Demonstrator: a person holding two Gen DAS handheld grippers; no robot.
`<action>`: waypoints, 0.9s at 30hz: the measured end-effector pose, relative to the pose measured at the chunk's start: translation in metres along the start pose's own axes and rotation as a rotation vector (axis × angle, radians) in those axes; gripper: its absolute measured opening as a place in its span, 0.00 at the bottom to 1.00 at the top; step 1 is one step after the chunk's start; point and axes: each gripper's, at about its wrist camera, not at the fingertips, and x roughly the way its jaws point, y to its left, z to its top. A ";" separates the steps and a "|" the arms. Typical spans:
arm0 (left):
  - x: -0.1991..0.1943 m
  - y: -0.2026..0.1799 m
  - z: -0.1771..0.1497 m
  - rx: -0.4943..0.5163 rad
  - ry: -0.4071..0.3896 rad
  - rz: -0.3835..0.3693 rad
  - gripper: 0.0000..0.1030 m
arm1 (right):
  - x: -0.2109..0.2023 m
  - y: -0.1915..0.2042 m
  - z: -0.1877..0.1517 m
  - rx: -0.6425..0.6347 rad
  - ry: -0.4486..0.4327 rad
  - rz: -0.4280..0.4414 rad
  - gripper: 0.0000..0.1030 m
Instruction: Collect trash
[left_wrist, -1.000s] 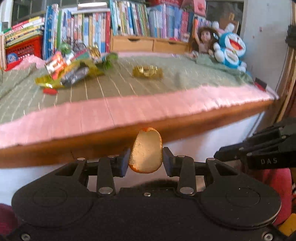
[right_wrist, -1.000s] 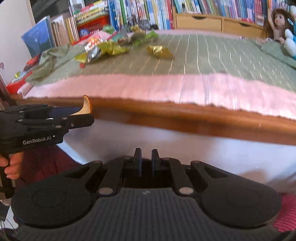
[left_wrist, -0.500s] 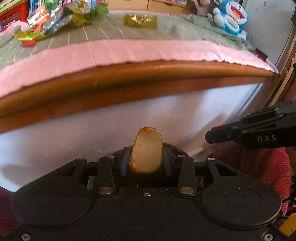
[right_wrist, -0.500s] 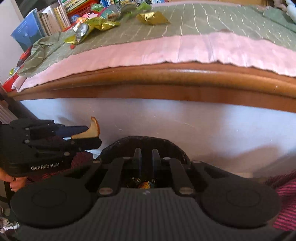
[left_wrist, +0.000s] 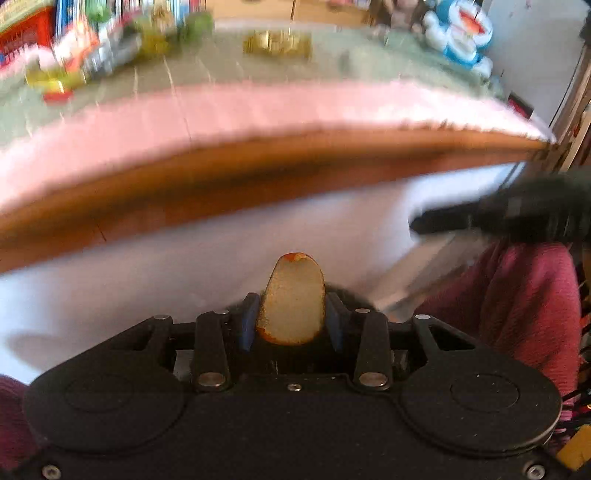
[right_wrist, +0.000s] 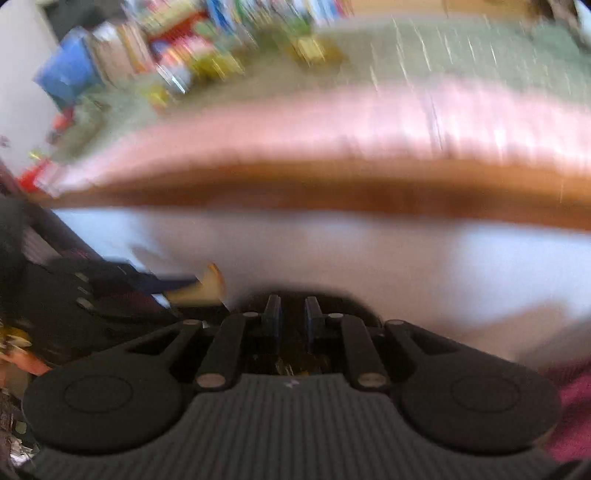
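My left gripper (left_wrist: 291, 314) is shut on a pale slice of peel with an orange-red rim (left_wrist: 291, 299), upright between the blue pads. It shows blurred at the left of the right wrist view, where the peel (right_wrist: 211, 282) sticks out of the left gripper (right_wrist: 184, 286). My right gripper (right_wrist: 292, 310) has its jaws opening, with a narrow gap and nothing between them. Below both lies the dark round rim of a bin (right_wrist: 295, 290), with bits of wrapper (right_wrist: 295, 363) inside. A gold wrapper (left_wrist: 277, 42) and a pile of wrappers (left_wrist: 99, 55) lie on the bed.
The bed has a green cover (left_wrist: 229, 70), a pink border (left_wrist: 258, 107) and a wooden edge (left_wrist: 258, 170) over a white side. Books, a doll and a blue plush toy (left_wrist: 461, 33) line its far side. A person's red sleeve (left_wrist: 517, 295) is at right.
My right gripper's jaws have parted from shut to a small gap. Both views dipped toward the bin under the bed edge, then swung back up. Both are now blurred. The peel stays gripped.
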 end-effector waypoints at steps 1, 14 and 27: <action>-0.010 0.000 0.004 0.008 -0.031 0.000 0.35 | -0.010 0.003 0.012 -0.025 -0.056 0.007 0.34; -0.033 0.000 0.016 0.024 -0.124 -0.013 0.35 | 0.089 0.002 0.152 -0.280 -0.175 -0.189 0.73; -0.008 0.017 0.011 -0.002 -0.086 -0.032 0.35 | 0.070 0.003 0.132 -0.301 -0.130 -0.171 0.35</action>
